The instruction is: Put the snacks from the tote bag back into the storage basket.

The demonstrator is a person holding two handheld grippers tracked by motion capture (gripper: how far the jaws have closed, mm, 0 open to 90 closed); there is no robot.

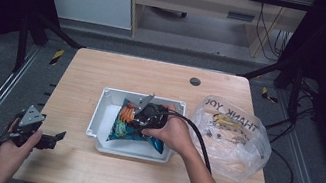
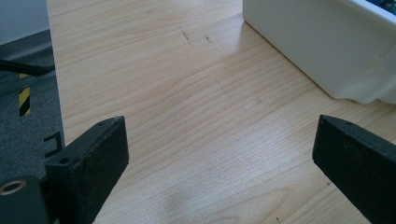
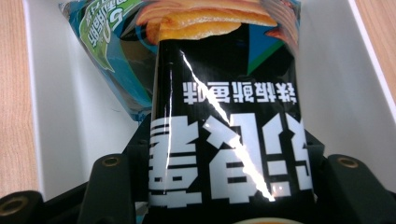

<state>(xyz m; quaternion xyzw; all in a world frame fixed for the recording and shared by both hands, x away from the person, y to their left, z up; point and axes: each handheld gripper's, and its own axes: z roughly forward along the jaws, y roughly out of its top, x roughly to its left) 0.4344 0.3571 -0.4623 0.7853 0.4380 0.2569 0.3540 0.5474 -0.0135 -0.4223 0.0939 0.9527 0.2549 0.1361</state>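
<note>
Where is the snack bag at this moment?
In the high view, the snack bag lies inside the white bin at the table's centre, gripped by the right gripper, left of the clear plastic bag.

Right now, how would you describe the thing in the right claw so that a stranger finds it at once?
On the wooden table, find the white bin at its middle. The snack bag lies inside, pinched by the right claw. It alone is glossy black and blue with bold white characters and pictured chips; the clear plastic bag lies outside.

My black jaws flank a black snack bag (image 3: 224, 140) with white lettering, orange chips, blue corners; white bin (image 1: 107, 112); pale wood-grain table (image 1: 76, 167); clear printed bag (image 1: 231, 136).
</note>
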